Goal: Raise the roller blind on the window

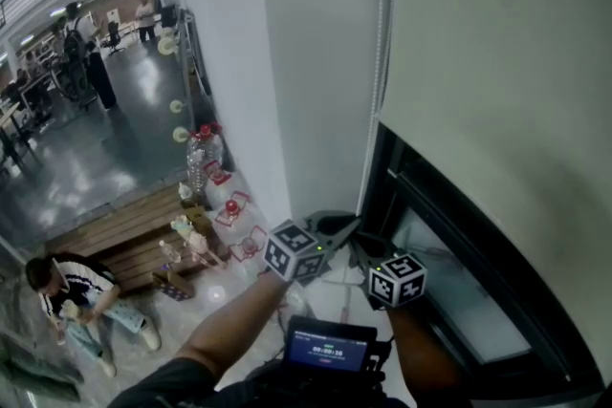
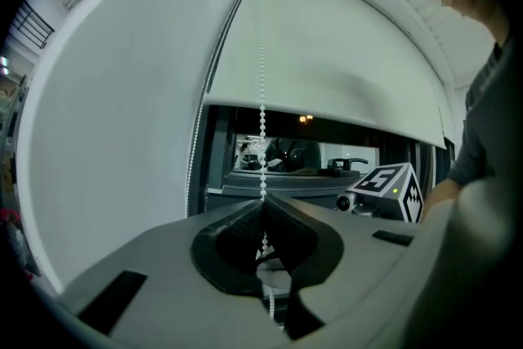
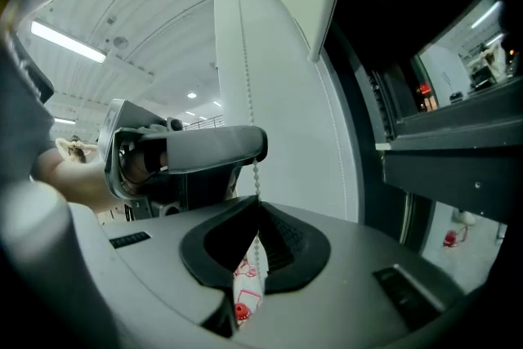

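Two hand-held grippers, left and right, pinch shut on the bead chain.

A glossy grey floor is shown, on which a wooden platform is laid. Clear bottles with red caps are stood just beside it, and a person is seated nearby.

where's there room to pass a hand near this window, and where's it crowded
Free: the open gap under the blind, and the bare wall left of the chain. Crowded: the chain itself, with left gripper and right gripper both shut on it, and around the bottles.
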The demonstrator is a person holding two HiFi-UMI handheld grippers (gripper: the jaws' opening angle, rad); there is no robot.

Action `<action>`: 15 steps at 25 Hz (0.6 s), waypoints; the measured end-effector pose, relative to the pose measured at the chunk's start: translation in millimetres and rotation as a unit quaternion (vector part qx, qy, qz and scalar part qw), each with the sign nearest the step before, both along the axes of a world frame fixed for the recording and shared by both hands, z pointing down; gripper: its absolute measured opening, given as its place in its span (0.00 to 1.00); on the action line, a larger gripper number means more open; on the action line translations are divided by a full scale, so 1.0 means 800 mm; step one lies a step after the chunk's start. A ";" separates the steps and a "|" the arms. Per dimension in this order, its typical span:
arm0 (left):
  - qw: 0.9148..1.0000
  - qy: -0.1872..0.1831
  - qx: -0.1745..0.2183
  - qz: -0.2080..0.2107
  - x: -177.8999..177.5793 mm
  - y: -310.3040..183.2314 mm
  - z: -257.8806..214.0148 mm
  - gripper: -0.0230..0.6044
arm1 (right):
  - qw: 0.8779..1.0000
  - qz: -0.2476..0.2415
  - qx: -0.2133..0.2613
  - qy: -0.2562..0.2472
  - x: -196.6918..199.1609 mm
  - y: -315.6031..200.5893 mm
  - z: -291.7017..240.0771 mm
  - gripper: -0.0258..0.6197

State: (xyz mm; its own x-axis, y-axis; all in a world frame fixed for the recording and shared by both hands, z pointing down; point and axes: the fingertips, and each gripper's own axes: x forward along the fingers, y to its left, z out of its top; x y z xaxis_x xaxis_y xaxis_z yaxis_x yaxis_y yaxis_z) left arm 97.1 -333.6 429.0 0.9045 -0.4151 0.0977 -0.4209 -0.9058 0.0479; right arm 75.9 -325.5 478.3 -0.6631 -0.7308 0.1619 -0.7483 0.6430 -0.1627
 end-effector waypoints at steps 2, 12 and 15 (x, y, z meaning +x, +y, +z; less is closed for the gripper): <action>1.000 -0.001 0.003 0.003 0.002 0.002 -0.001 0.03 | 1.000 0.005 0.007 0.018 0.004 0.004 0.000 0.04; 1.000 0.004 0.010 0.004 -0.002 -0.012 -0.006 0.03 | 0.995 0.013 0.015 0.096 0.037 0.005 -0.023 0.20; 1.000 0.004 0.009 0.004 0.000 -0.013 -0.006 0.03 | 0.996 0.022 0.052 0.076 0.055 0.003 -0.081 0.20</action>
State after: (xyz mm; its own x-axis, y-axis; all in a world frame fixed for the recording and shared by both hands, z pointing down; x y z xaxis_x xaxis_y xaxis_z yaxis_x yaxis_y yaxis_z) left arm 96.8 -343.9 424.1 0.9089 -0.4087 0.0835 -0.4125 -0.9103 0.0351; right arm 120.1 -322.8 413.5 -0.6040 -0.7763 0.1802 -0.7869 0.6167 0.0195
